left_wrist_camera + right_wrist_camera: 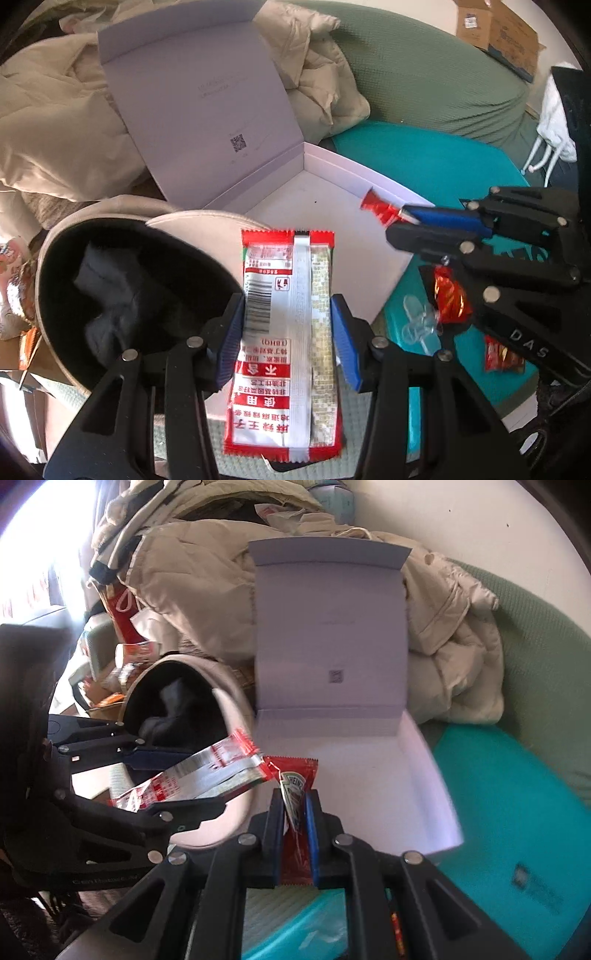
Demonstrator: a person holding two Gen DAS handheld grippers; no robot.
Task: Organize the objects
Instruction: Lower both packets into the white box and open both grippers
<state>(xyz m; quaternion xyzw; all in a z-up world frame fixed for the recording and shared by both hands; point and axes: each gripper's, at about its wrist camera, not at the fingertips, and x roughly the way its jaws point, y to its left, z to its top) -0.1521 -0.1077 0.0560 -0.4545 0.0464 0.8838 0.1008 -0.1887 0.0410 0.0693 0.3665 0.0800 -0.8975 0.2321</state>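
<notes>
My left gripper is shut on a red and white snack packet and holds it over the near edge of an open pale lilac box. The same packet shows in the right wrist view, held by the left gripper. My right gripper is shut on a red ketchup sachet above the box floor. In the left wrist view the right gripper holds the sachet at the box's right wall.
A beige helmet with a dark lining sits left of the box. A beige jacket lies behind. Red wrapped sweets and a clear plastic piece lie on the teal cushion. A green sofa is behind.
</notes>
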